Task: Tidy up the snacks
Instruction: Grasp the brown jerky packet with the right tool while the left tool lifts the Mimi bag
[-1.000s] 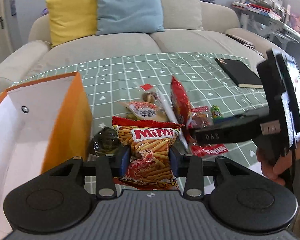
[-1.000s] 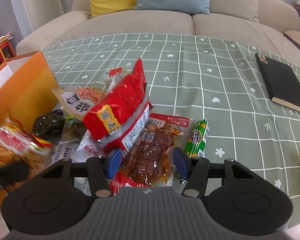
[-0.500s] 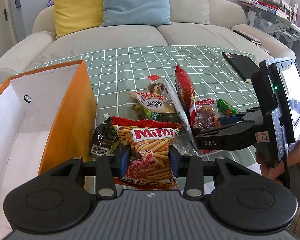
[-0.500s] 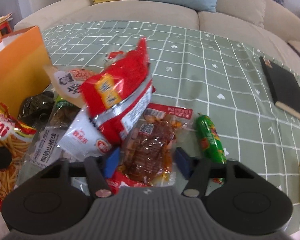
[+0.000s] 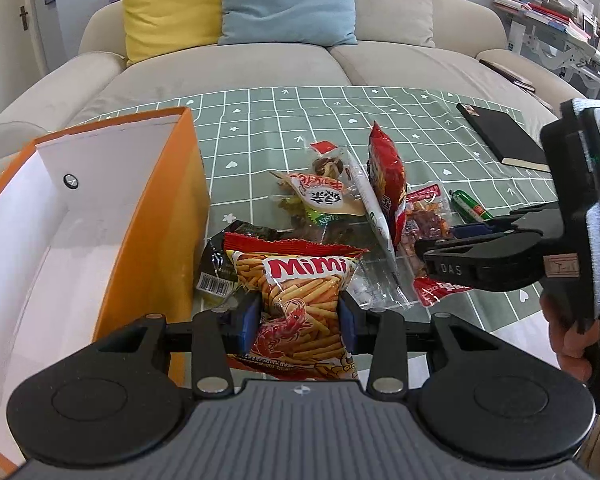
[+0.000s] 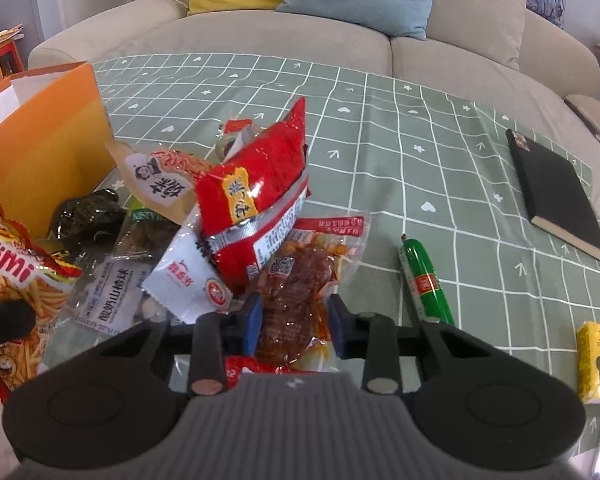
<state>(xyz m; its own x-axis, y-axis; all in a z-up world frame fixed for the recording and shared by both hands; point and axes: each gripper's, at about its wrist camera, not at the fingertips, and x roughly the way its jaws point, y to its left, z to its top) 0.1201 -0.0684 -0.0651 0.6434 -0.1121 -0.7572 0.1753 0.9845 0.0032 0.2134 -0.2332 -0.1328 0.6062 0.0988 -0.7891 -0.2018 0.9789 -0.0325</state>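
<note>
Home living room: beige sofa [image 5: 300,64] at twelve o'clock with yellow cushion [image 5: 168,4] and blue cushion [image 5: 288,0], green checked tablecloth [image 6: 420,152], cluttered desk [image 5: 556,28] at two o'clock.

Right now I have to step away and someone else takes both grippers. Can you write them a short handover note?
Left gripper: shut on the Mimi snack bag, held beside the orange box.
Right gripper: jaws have just been closing around the clear pack of dried meat; pads look to be touching it.
Other snacks lie heaped on the green cloth; a green sausage lies apart.
Done: nothing visible in the box.
Left: box both packs, then the rest.
</note>
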